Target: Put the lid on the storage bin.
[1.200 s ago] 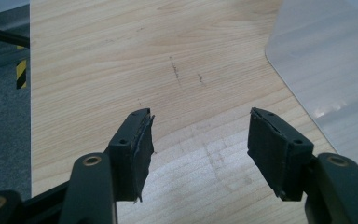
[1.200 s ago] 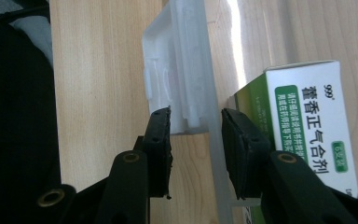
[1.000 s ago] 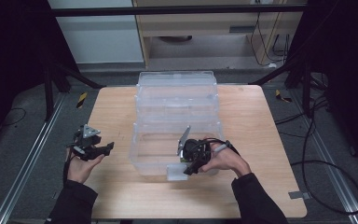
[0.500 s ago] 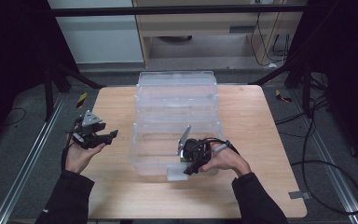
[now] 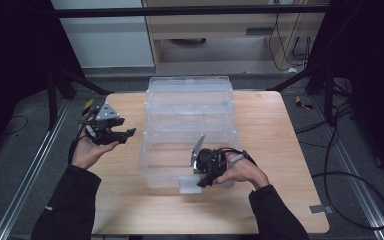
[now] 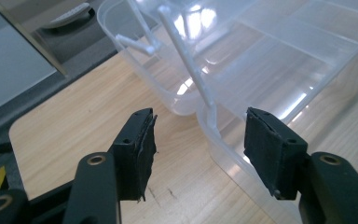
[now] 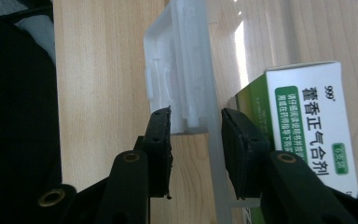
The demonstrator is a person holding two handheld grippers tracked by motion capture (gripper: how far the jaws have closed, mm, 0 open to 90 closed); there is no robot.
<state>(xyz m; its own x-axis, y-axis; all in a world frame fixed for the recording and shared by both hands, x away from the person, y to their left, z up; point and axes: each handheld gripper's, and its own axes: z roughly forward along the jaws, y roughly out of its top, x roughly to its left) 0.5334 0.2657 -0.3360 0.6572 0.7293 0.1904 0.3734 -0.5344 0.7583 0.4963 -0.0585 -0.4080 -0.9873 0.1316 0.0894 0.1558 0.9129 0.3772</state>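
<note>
**Right claw on the front latch, left claw free and waiting**

Step in hand, as I read it: working the catch of the nearest clear box (image 5: 150,165) in a stepped row of three on the surface (image 5: 280,150).

- Right claw (image 7: 196,140): closed on the latch (image 7: 182,70), one pad on the outer face, the other behind the box's front wall. The white flap sticks out just below this claw in the high view (image 5: 190,185).
- Medicine carton (image 7: 307,116), green and white: inside the box, just beyond the right claw's inner jaw, close against the wall.
- Left claw (image 5: 127,134): jaws spread, nothing between them, held up off the surface. The box's near corner and rim lie straight ahead of it, just past the jaw tips (image 6: 198,140).

Next move, a judgement: the latch wants swinging free of the wall, and the left claw could steady the rim ahead of it so the light box does not slide.

Edges and room:
- Thin, flexible rim ahead of the left claw; easy to overshoot.
- Bare wood under and behind the left claw, plenty of room.
- Right claw is tight: wall and carton on one side, the surface's near edge not far behind the hand.
</note>
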